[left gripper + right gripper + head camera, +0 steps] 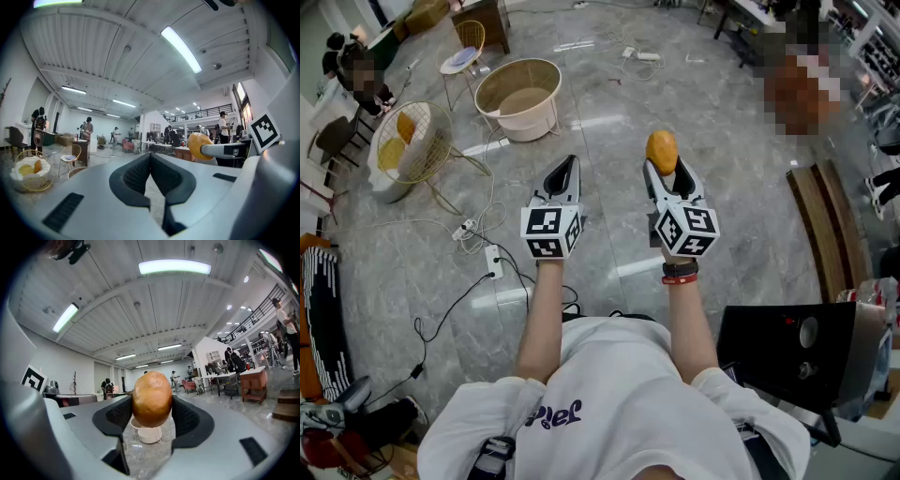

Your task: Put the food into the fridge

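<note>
An orange-brown, egg-shaped piece of food (661, 150) sits between the pads of my right gripper (662, 165), which is shut on it and held in the air over the grey floor. In the right gripper view the food (151, 398) fills the gap of the right gripper (151, 405), touching both pads. My left gripper (565, 171) is level with it on the left, its jaws shut with nothing between them. The left gripper view shows the left gripper (150, 158) closed, and the food (198, 145) off to the right.
A wire basket (411, 141) with yellow and orange items stands far left, a beige tub (520, 94) beyond it. A power strip with cables (494, 261) lies on the floor. A wooden bench (825, 225) is at right, a black box (797, 352) at lower right. People stand far off.
</note>
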`<move>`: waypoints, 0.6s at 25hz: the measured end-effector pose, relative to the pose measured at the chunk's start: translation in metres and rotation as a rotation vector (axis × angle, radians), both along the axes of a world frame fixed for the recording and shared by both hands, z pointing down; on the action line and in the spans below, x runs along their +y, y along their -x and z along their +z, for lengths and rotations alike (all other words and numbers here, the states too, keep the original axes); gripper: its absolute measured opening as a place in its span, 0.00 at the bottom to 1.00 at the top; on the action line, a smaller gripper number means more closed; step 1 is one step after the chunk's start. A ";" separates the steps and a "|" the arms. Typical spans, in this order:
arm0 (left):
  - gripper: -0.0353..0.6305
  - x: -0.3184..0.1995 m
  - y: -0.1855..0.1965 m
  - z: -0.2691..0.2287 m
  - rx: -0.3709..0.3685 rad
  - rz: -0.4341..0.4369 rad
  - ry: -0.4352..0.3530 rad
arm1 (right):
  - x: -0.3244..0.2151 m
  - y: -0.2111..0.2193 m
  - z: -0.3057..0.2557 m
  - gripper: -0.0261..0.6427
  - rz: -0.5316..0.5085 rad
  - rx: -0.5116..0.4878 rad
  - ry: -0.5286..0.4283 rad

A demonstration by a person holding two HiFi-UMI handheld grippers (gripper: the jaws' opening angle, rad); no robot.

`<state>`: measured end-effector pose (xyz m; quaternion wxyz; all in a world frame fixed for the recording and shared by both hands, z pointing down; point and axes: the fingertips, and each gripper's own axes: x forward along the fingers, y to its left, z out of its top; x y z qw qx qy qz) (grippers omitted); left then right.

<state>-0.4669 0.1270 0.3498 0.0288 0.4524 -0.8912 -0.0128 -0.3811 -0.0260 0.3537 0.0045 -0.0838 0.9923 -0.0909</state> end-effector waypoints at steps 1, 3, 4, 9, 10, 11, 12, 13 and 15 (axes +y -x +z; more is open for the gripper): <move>0.08 -0.006 -0.004 -0.002 0.000 0.009 0.002 | -0.004 -0.004 -0.002 0.45 0.003 -0.001 0.005; 0.08 -0.019 -0.013 -0.005 0.002 0.032 0.007 | -0.013 -0.014 -0.004 0.45 0.014 -0.001 0.013; 0.08 -0.027 -0.018 -0.005 0.003 0.047 0.010 | -0.019 -0.020 -0.004 0.45 0.025 -0.002 0.018; 0.08 -0.072 -0.043 0.000 0.000 0.151 0.031 | -0.047 -0.055 0.007 0.45 0.108 0.000 0.045; 0.08 -0.083 -0.049 0.000 -0.001 0.181 0.035 | -0.054 -0.064 0.008 0.45 0.135 0.002 0.049; 0.08 -0.095 -0.056 0.000 -0.002 0.213 0.038 | -0.061 -0.073 0.009 0.45 0.162 0.003 0.052; 0.08 -0.106 -0.063 -0.001 -0.003 0.245 0.041 | -0.069 -0.081 0.010 0.45 0.190 0.005 0.054; 0.08 -0.117 -0.069 -0.001 -0.005 0.277 0.043 | -0.077 -0.090 0.011 0.45 0.219 0.006 0.056; 0.08 -0.138 -0.083 -0.001 -0.010 0.343 0.048 | -0.095 -0.109 0.012 0.45 0.284 0.009 0.063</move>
